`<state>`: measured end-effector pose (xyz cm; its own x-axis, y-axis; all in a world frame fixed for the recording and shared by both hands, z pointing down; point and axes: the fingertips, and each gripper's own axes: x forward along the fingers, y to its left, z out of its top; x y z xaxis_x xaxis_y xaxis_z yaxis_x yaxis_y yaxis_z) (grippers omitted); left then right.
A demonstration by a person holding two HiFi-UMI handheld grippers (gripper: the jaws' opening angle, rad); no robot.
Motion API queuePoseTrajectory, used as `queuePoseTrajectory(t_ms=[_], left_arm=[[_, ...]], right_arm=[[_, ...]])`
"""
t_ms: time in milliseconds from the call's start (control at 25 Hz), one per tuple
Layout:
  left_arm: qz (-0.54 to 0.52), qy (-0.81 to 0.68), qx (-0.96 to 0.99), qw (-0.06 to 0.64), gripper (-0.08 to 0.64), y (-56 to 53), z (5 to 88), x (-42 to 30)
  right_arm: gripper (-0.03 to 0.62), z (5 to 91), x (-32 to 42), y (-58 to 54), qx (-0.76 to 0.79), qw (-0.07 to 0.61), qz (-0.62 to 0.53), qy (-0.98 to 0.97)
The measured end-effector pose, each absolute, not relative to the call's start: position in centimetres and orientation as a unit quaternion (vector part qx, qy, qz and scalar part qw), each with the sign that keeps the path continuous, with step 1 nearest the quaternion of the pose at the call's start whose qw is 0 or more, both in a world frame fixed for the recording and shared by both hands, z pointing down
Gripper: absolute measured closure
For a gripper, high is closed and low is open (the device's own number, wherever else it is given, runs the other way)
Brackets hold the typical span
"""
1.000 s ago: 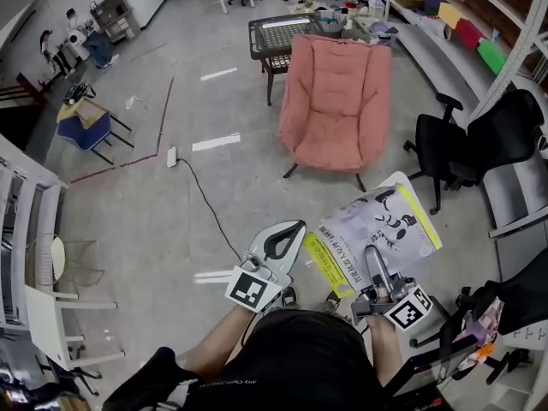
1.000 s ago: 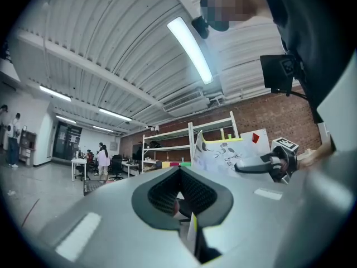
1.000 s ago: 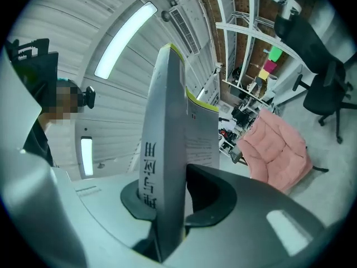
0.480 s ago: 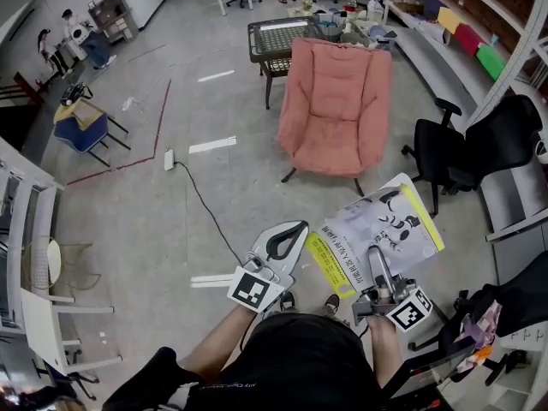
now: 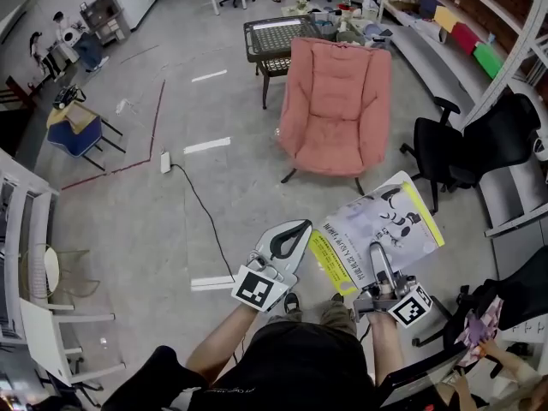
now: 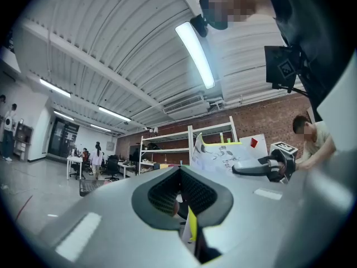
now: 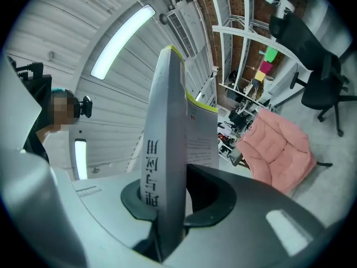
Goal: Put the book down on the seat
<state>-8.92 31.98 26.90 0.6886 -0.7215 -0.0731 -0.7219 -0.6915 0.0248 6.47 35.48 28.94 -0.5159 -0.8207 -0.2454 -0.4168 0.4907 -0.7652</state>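
A pink armchair [image 5: 336, 101] stands on the grey floor ahead of me, its seat bare. My right gripper [image 5: 377, 257] is shut on the book [image 5: 379, 226], a thin white volume with a yellow band and black cartoon art, held out flat above the floor short of the chair. In the right gripper view the book's spine [image 7: 165, 161] rises upright between the jaws, with the armchair [image 7: 279, 148] beyond at the right. My left gripper [image 5: 289, 235] is shut and holds nothing, just left of the book. From the left gripper [image 6: 181, 193] view the book [image 6: 223, 153] shows to the right.
Black office chairs [image 5: 481, 148] stand right of the armchair, by metal shelving. A dark wicker table [image 5: 278, 34] sits behind it. A power strip and black cable [image 5: 202, 205] run across the floor at the left. A blue-draped stool [image 5: 75, 132] and white chairs [image 5: 51, 315] are far left.
The whole view has shifted slightly as I step forward; the armchair sits a little nearer. Both grippers keep their pose, the book still in the right one.
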Motion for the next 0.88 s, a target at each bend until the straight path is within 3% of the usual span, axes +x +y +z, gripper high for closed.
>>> queuePoseTrajectory(t_ms=[520,880], left_arm=[[0.052,0.420,-0.906,0.028,0.560,30.6,28.4,-9.2],[0.007,0.409,-0.912,0.009,0.560,21.9,29.6,-1.8]], right_arm=[[0.502,31.6,7.3,34.1,-0.357,0.330,-0.354,0.799],[0.502,32.4,13.9,25.6,-0.355,0.313,-0.360,0.804]])
